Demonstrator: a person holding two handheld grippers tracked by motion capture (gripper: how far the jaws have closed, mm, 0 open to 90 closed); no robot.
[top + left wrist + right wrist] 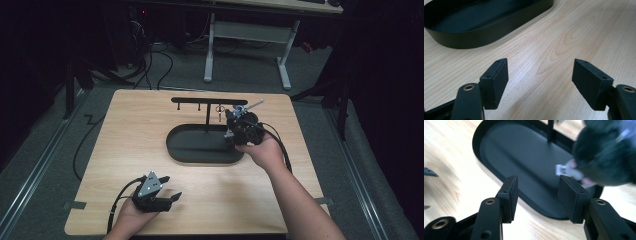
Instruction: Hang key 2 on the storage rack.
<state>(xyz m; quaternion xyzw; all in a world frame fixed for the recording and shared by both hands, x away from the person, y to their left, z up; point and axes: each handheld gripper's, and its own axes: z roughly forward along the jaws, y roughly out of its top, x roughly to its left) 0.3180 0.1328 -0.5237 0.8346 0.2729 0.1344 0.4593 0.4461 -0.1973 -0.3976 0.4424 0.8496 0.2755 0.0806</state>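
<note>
A fixed high camera looks forward and down on the whole wooden counter (150, 125) from the person's side, with floor beyond. The left gripper view sits low and close over the wood, looking between its own jaws toward the black oval tray (481, 35). The right gripper view looks steeply down into the same tray from very near; all three views share it.

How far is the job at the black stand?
Apparently done: a dark fluffy item with a white tag is by the black T-shaped stand; whether it hangs is unclear. In hand: nothing, the right gripper is open and empty. Left: probably only withdrawing; the left gripper is open.
</note>
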